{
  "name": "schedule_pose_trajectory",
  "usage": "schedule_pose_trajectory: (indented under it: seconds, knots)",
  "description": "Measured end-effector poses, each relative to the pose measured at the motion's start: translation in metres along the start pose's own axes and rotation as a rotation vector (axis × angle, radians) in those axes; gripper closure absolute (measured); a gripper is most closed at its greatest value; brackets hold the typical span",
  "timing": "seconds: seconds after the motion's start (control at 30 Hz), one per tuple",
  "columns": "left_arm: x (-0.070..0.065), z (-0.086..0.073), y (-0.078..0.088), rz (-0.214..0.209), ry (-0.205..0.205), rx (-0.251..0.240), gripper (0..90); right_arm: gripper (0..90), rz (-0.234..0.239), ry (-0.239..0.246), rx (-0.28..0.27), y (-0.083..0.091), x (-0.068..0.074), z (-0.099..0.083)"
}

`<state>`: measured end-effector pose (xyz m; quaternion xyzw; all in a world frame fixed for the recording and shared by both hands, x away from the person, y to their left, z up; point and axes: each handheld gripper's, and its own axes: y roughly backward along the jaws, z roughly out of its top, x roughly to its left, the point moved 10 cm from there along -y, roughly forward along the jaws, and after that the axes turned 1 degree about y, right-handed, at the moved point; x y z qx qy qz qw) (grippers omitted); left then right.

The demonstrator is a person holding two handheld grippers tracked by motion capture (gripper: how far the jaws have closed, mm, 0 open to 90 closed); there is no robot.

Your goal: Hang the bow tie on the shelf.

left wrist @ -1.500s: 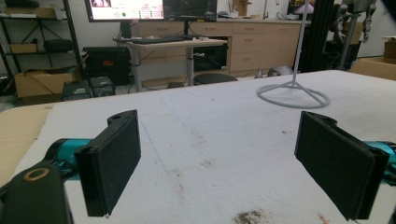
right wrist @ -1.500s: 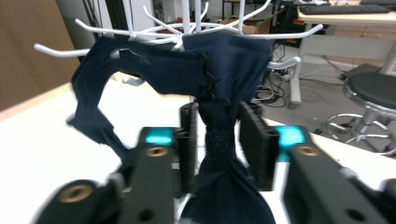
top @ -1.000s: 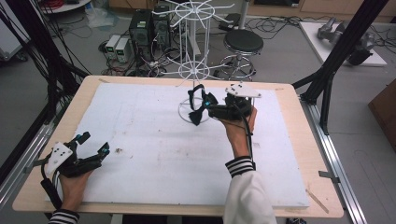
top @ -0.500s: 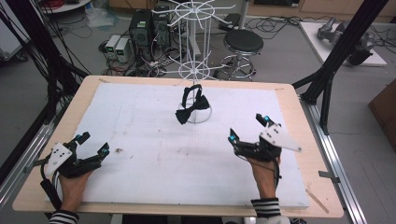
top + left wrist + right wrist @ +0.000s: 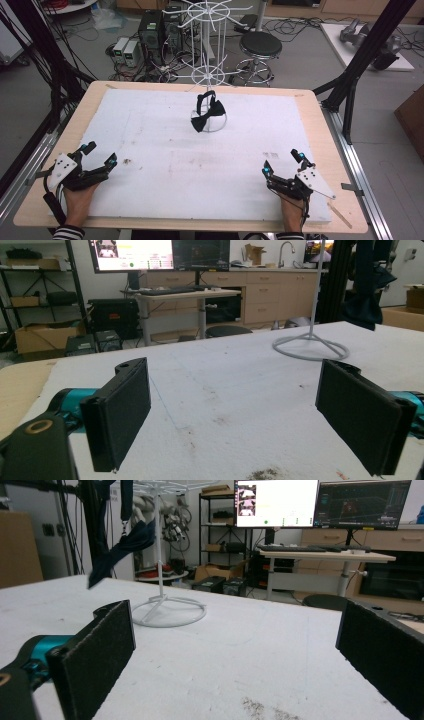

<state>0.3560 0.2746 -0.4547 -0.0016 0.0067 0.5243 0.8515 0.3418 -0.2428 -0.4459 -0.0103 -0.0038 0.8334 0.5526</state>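
Nearest the person, the left gripper (image 5: 98, 154) rests at the near left of the white foam mat (image 5: 165, 165), jaws spread wide and empty. The right gripper (image 5: 283, 161) has pulled back to the near right of the mat, jaws likewise wide apart with nothing between them. A second ago it was at the rack. Farther off, the black bow tie (image 5: 207, 118) now hangs on the white wire rack (image 5: 205, 75) at the mat's far edge, so the hanging looks finished.
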Motion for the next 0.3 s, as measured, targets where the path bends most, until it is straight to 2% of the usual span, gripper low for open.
schedule_pose_trajectory:
  seconds: [0.13, 0.3]
  knots:
    - [0.0001, 0.0000, -0.0001, 0.001, 0.000, 0.000, 14.8, 1.4, -0.002, -0.007, 0.027, -0.0006, -0.0011, -0.0097]
    - [0.0006, -0.0004, -0.0008, 0.001, 0.007, 0.006, 14.8, 1.4, -0.006, 0.004, 0.029, -0.0009, -0.0008, -0.0101]
